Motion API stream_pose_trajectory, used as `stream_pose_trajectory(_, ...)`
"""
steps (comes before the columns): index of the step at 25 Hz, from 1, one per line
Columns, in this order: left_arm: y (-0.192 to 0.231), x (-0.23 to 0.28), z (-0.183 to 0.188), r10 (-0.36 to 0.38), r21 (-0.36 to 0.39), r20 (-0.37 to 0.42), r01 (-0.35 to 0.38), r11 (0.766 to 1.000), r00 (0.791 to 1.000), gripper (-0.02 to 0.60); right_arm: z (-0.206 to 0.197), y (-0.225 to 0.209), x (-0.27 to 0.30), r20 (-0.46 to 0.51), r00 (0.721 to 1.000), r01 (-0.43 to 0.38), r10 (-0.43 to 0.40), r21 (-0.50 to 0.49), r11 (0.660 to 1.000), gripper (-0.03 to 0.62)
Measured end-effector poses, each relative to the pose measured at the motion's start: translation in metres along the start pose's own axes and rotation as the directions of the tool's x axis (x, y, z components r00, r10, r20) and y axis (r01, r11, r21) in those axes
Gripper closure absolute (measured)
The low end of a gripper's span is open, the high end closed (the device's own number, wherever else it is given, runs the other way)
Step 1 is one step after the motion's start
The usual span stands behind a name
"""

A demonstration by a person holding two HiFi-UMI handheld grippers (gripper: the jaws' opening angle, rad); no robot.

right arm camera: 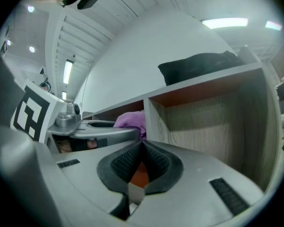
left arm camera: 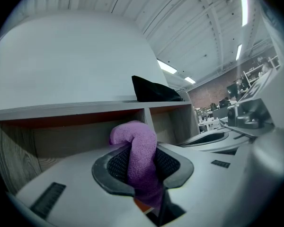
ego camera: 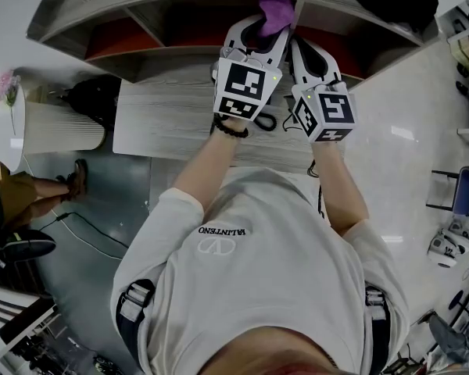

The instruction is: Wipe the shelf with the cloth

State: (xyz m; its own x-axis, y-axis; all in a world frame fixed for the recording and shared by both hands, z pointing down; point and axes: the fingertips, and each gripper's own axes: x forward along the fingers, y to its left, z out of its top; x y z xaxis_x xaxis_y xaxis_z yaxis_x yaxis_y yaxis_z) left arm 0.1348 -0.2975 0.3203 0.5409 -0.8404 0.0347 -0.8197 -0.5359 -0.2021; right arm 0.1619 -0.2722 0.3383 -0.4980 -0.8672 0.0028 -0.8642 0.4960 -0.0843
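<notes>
The grey wood-grain shelf (ego camera: 172,123) fills the top of the head view, with a flat lower board in front and red-lined compartments behind it under a top board. The person (ego camera: 258,287), in a white shirt, stands at the shelf's front edge with both forearms stretched over the lower board. A white ribbed cylinder (ego camera: 59,127) stands on the floor just beside the shelf's left end. A black bag (right arm camera: 199,65) lies on the shelf's top board, above the divider (right arm camera: 153,122) that parts two compartments. The left gripper (ego camera: 262,26) reaches up to the compartment opening just left of that divider, and its jaws are clamped on the purple cloth (left arm camera: 141,150), which stands squeezed between the ribbed pads. The right gripper (ego camera: 303,53) sits close beside the left one, facing the compartment on the divider's right; its jaws meet at the tips with nothing between them, and only a thin orange slit shows lower down. The cloth's free end curls over above the left gripper's jaws, at the mouth of the compartment left of the divider; whether it touches the shelf there cannot be told. From the right gripper view the cloth (right arm camera: 130,119) shows as a purple lump just left of the divider. A dark bead bracelet (ego camera: 230,128) circles the left wrist above the shelf's lower board.
</notes>
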Motion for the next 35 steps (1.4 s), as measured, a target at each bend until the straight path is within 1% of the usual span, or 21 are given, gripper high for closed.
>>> stream_pose_trajectory(8, 0.003, 0.001, 0.013, 0.009, -0.005, 0.012, -0.008, 1.0, 1.0, 0.477, 0.001, 0.006, -0.001, 0.004, 1.0, -0.015, 0.015, 0.006, 1.0, 0.595)
stream_pose_trajectory(16, 0.006, 0.003, 0.019, 0.008, -0.02, 0.019, -0.007, 1.0, 1.0, 0.477, 0.008, 0.007, 0.0, 0.014, 1.0, -0.013, 0.013, -0.001, 1.0, 0.595)
stream_pose_trajectory(25, 0.01, 0.002, 0.026, -0.008, -0.035, 0.03, 0.009, 0.999, 1.0, 0.477, 0.022, 0.003, 0.0, 0.035, 0.999, 0.034, -0.034, 0.0, 0.999, 0.595)
stream_pose_trajectory(35, 0.019, -0.002, 0.026, 0.0, -0.09, 0.065, 0.006, 0.996, 0.998, 0.478, 0.021, 0.007, 0.004, 0.026, 0.998, 0.053, -0.053, -0.01, 0.999, 0.595)
